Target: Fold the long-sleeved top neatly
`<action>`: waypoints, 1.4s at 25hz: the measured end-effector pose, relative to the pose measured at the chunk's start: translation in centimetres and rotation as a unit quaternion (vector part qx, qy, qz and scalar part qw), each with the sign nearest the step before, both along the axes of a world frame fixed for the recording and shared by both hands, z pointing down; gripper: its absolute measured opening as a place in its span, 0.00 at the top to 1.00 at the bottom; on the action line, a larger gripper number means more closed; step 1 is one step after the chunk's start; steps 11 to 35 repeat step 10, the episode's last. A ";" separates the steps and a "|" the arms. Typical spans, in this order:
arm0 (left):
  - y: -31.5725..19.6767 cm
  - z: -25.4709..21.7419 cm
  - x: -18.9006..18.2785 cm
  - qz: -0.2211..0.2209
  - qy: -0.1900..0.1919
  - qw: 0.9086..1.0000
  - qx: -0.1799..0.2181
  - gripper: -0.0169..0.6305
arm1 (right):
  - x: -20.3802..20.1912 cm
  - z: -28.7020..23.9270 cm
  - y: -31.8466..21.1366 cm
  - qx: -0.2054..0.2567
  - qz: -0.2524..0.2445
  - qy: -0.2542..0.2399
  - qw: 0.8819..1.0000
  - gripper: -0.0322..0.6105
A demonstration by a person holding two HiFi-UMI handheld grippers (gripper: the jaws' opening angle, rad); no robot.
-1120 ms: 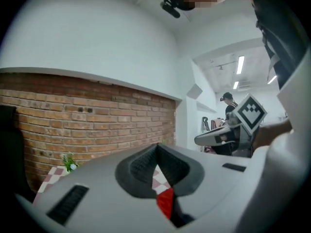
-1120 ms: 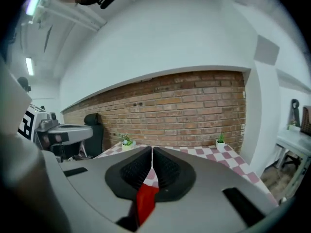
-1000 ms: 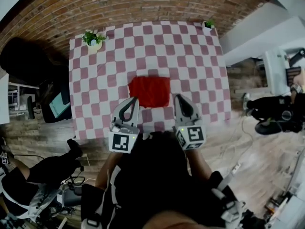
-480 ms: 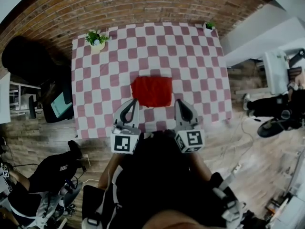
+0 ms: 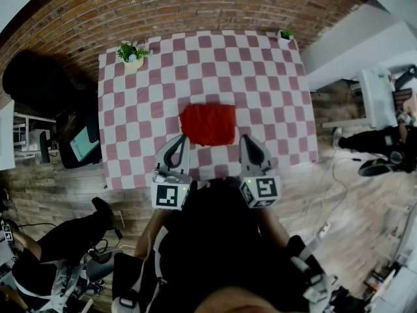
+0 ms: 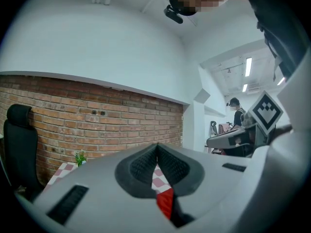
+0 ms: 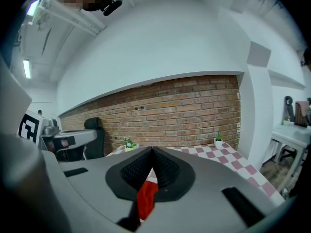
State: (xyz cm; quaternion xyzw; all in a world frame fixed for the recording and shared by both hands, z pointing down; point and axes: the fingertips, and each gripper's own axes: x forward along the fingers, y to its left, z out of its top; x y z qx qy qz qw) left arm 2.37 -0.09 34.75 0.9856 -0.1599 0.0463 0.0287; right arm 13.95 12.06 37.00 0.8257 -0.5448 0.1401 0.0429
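The red top (image 5: pixel 207 124) lies folded into a flat rectangle on the checkered counter (image 5: pixel 260 77), with the left claw (image 5: pixel 184 137) and right claw (image 5: pixel 244 138) both clenched on nothing.

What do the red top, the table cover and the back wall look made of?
Red top: soft matte fabric, weave unclear; it lies folded with rounded edges. Table cover: likely matte cloth, pink-and-white checks, no glare. Back wall: rough brick, mortar lines visible.

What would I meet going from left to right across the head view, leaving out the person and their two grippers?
black chair → larger potted plant → folded red top → smaller potted plant
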 end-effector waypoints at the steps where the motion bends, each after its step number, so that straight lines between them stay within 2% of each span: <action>1: -0.1 0.1 0.0 0.001 -0.001 1.000 -0.001 0.96 | 0.0 0.0 -0.1 0.000 0.000 -0.001 1.000 0.94; 10: -0.1 0.8 0.3 0.004 -0.008 1.000 -0.014 0.96 | 0.2 0.7 -0.1 -0.008 -0.001 -0.005 1.000 0.94; 35: -0.1 0.8 0.3 0.004 -0.008 1.000 -0.014 0.96 | 0.2 0.7 -0.1 -0.008 -0.001 -0.005 1.000 0.94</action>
